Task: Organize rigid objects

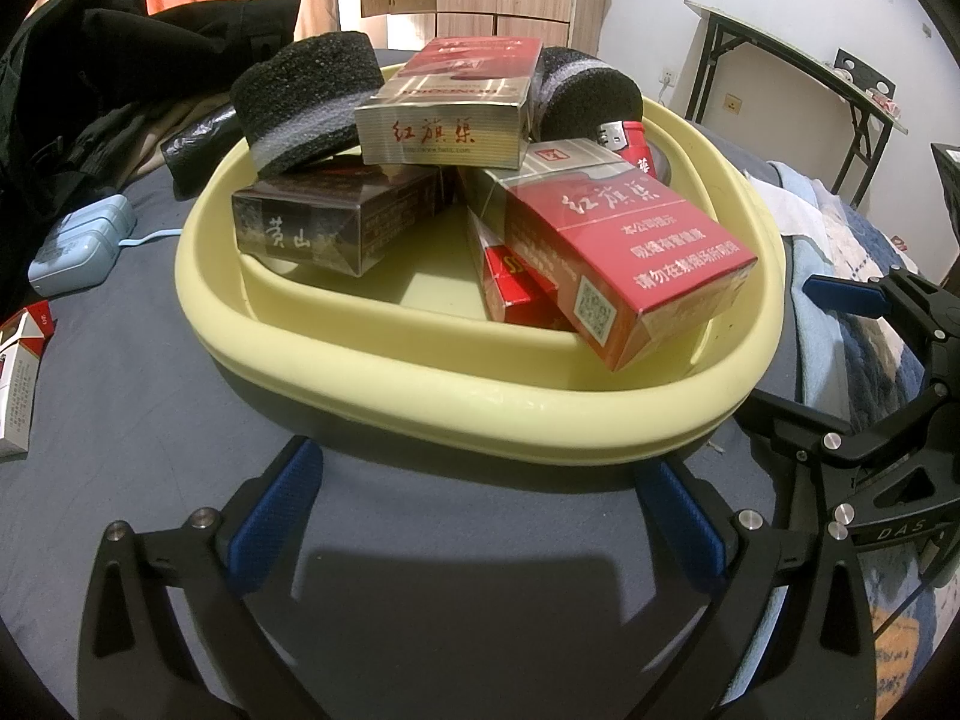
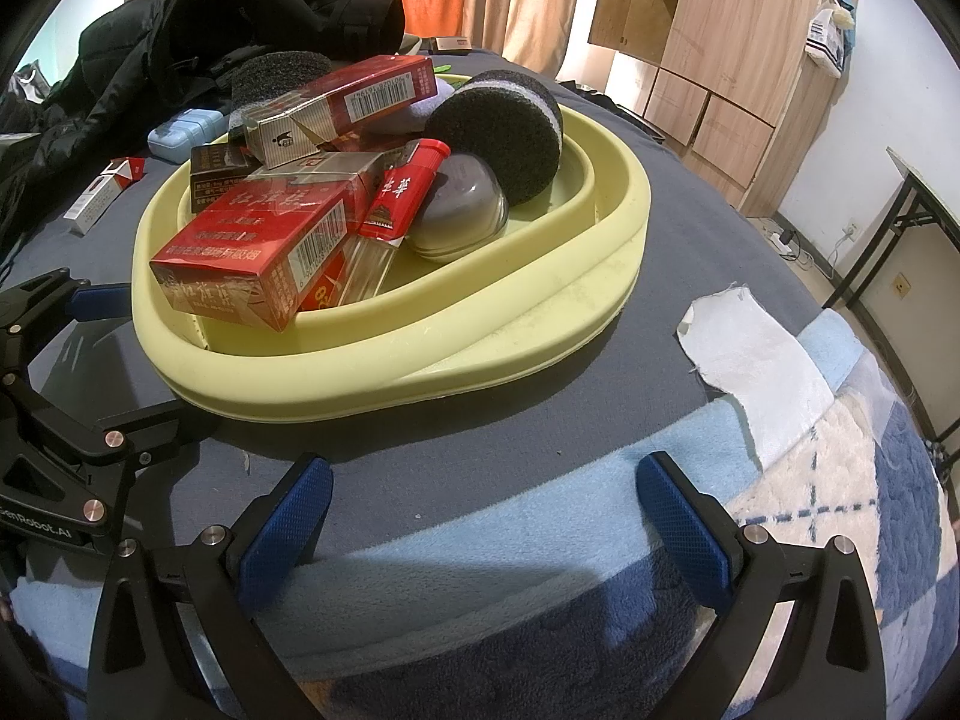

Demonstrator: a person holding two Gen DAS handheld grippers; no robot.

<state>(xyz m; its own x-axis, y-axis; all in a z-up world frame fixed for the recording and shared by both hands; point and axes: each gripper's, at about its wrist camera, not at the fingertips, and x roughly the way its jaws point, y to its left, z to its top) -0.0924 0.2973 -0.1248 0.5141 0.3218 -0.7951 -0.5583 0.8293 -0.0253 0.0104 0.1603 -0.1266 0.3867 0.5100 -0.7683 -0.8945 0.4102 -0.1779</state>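
Note:
A pale yellow basin [image 1: 384,360] [image 2: 516,324] sits on the grey bed cover. It holds several cigarette packs: a big red pack [image 1: 630,252] [image 2: 258,240] leaning on the near rim, a silver-and-red pack [image 1: 450,108] [image 2: 354,102] on top, and a dark brown pack [image 1: 336,222]. Two black foam sponges [image 1: 306,96] [image 2: 504,132], a red lighter [image 2: 408,186] and a clear domed case [image 2: 462,204] lie among them. My left gripper [image 1: 480,516] stands open just short of the basin's near rim, empty. My right gripper [image 2: 486,516] is open and empty too, over the bed's edge.
A red-and-white pack [image 1: 18,372] [image 2: 102,192] lies on the cover left of the basin, near a light blue pill case [image 1: 78,246] [image 2: 180,132]. Black clothing [image 1: 90,78] is heaped behind. A white cloth scrap [image 2: 756,354] rests on the blue towel at right. A folding table [image 1: 798,78] stands by the wall.

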